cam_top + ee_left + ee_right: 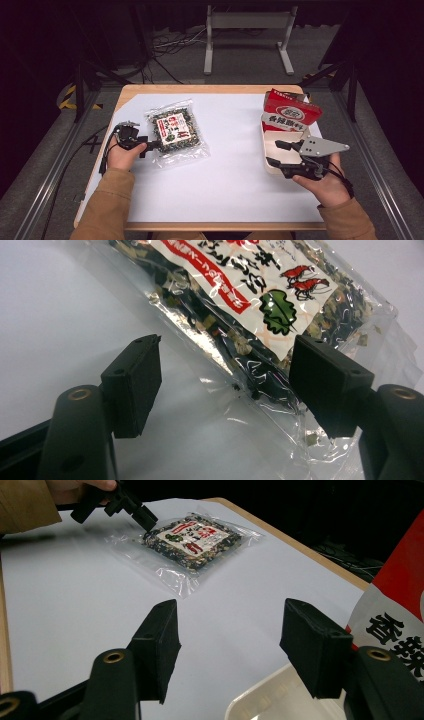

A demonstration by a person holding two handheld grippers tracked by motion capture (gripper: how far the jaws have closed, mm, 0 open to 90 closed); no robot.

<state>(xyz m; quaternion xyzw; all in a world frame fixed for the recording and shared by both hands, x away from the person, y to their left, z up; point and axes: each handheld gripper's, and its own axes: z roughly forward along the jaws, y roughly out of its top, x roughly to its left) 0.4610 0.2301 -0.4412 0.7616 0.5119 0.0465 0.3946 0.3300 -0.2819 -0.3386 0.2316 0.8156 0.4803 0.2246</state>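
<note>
High view: clear snack bag [176, 134] lies flat on the left part of the desk [235, 170], the left hand-held gripper [150, 145] at its left edge; the right hand-held gripper [274, 152] hovers by a white tray [268, 150] holding a red carton [290, 112]. Left gripper view adds that the jaws stand apart, straddling the bag's [260, 305] clear edge, pads not pressing. Right gripper view: right hand-held gripper [227, 645] open wide, nothing between its jaws.

Between the clear plastic seaweed-snack bag [176, 134] and the cream tray [270, 159], you have open white tabletop [235, 170].
</note>
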